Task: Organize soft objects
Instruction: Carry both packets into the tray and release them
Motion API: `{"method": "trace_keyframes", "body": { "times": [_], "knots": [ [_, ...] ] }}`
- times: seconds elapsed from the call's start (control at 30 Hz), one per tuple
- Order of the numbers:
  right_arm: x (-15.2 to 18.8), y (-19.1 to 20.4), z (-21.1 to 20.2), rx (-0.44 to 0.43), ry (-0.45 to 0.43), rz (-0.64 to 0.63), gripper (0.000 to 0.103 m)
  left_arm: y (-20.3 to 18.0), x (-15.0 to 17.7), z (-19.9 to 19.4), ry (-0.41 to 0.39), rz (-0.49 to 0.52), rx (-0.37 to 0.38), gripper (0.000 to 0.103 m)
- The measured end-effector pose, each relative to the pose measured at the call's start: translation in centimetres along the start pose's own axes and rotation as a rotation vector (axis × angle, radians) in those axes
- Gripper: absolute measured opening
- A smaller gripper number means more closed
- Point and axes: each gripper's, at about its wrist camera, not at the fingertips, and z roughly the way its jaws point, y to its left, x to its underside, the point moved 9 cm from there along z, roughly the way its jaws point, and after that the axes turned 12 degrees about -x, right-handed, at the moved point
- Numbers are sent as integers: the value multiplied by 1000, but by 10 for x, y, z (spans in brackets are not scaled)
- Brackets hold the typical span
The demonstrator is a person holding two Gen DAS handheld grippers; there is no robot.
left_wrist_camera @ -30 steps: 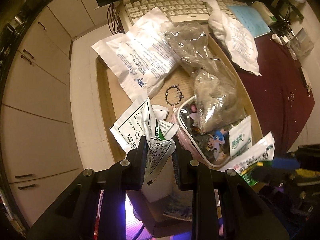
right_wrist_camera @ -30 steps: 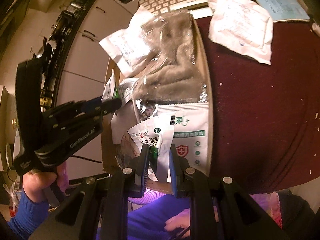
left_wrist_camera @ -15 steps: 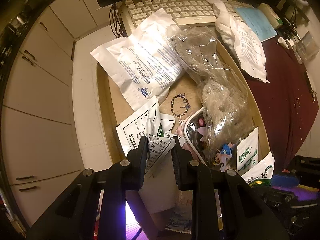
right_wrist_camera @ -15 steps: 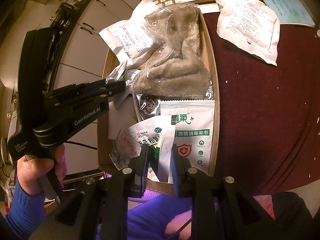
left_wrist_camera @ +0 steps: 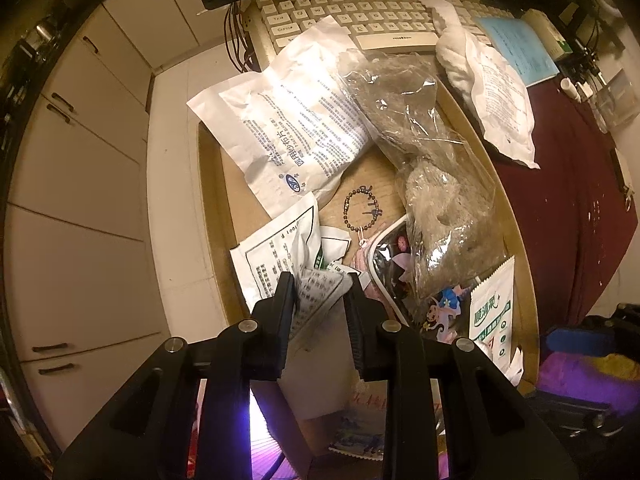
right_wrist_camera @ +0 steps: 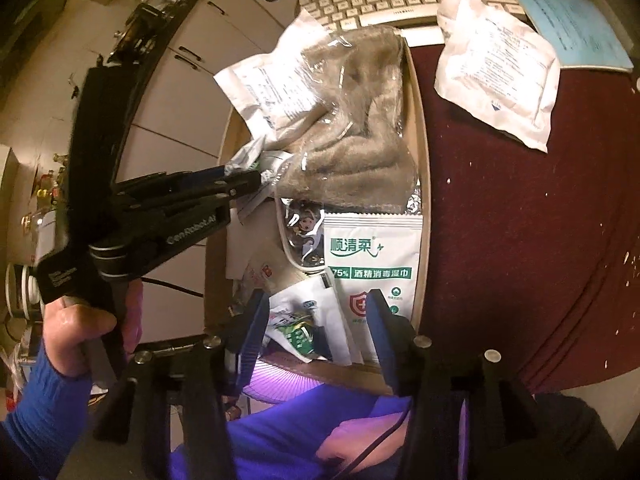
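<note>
Both grippers point down into a cardboard box point(left_wrist_camera: 212, 184) at the desk's left edge. The left gripper point(left_wrist_camera: 320, 280) is opening, a crumpled printed packet point(left_wrist_camera: 316, 292) between its jaws. The right gripper point(right_wrist_camera: 316, 312) is opening, jaws apart over a white sachet point(right_wrist_camera: 304, 316)

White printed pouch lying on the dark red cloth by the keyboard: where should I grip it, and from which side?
Probably the white printed pouch's flat sealed corner nearest the camera, from above. It lies flat and alone on the dark red cloth.

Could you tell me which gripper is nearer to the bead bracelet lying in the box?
Left. The left gripper sits just below the bead bracelet; the right gripper, jaws opening, is at the box's near end.
</note>
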Motion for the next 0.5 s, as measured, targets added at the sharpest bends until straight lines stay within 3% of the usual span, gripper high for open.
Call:
{"method": "trace_keyframes", "body": {
  "times": [0.1,0.5],
  "knots": [
    [1,0,-9,3,-3,-28,51,-1,0,-2,-7,9,-8,43],
    [8,-36,-43,7,-40,-5,51,-15,-1,-12,-25,9,-34,43]
  ]
}}
